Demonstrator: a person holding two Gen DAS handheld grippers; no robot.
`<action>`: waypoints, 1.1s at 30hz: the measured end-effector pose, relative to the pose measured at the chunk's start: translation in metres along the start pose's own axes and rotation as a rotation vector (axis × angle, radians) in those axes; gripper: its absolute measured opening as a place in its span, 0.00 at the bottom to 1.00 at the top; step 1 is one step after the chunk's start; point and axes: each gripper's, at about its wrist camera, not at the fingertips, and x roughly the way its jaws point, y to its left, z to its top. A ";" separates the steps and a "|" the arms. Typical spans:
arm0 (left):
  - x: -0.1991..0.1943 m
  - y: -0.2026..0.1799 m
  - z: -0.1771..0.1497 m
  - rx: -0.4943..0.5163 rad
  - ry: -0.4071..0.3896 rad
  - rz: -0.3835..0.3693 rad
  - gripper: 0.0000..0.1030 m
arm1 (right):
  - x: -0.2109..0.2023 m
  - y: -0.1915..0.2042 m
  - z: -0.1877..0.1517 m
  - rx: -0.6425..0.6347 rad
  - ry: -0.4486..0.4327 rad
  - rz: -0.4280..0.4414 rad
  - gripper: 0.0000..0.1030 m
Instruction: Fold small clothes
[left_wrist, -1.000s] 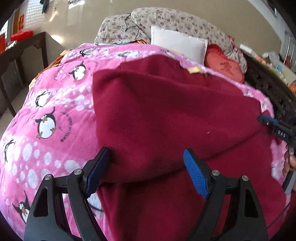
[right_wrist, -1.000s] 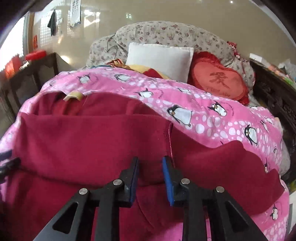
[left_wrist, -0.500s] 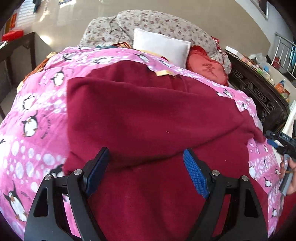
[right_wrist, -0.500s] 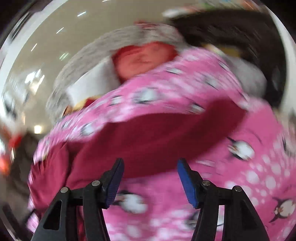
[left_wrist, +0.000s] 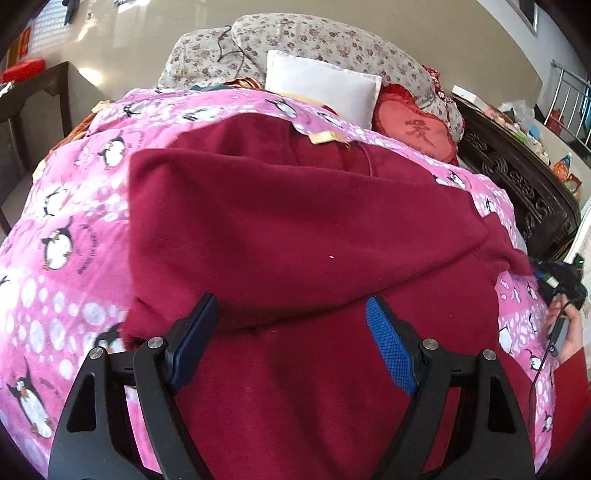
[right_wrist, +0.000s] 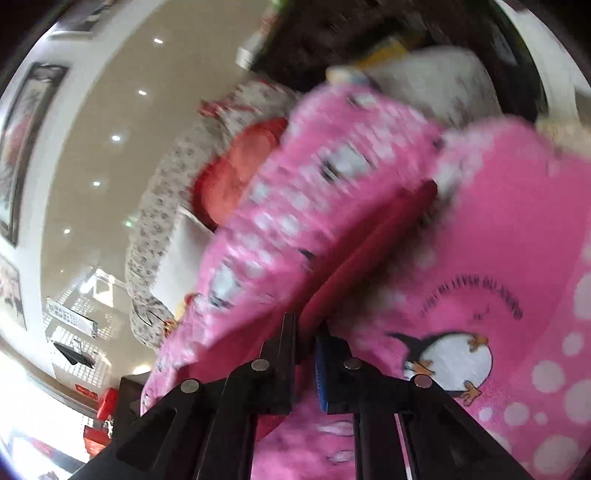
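A dark red fleece garment (left_wrist: 295, 236) lies spread on a pink penguin-print blanket (left_wrist: 66, 221), with one layer folded over the other. My left gripper (left_wrist: 291, 332) is open and empty, hovering just above the fold's near edge. My right gripper (right_wrist: 306, 332) is rolled sideways and shut on the garment's right sleeve edge (right_wrist: 369, 251), which runs away from the jaws as a thin red strip. The right gripper also shows at the far right of the left wrist view (left_wrist: 557, 277), held by a hand.
A white pillow (left_wrist: 321, 85), a red heart cushion (left_wrist: 417, 129) and floral pillows (left_wrist: 314, 40) lie at the bed's head. A dark carved wooden bed frame (left_wrist: 517, 177) runs along the right side. A dark table (left_wrist: 33, 92) stands at the left.
My right gripper let go of the fold, opened, swung right and rolled sideways, then shut on the sleeve edge. My left gripper drew back a little and stayed open.
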 end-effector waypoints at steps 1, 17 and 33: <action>-0.003 0.003 0.000 -0.002 -0.005 0.003 0.80 | -0.008 0.014 0.001 -0.033 -0.025 0.027 0.08; -0.040 0.059 0.010 -0.115 -0.073 0.030 0.80 | 0.018 0.331 -0.198 -0.847 0.217 0.404 0.08; -0.025 0.070 0.017 -0.171 -0.064 -0.033 0.80 | 0.071 0.310 -0.299 -1.035 0.515 0.296 0.41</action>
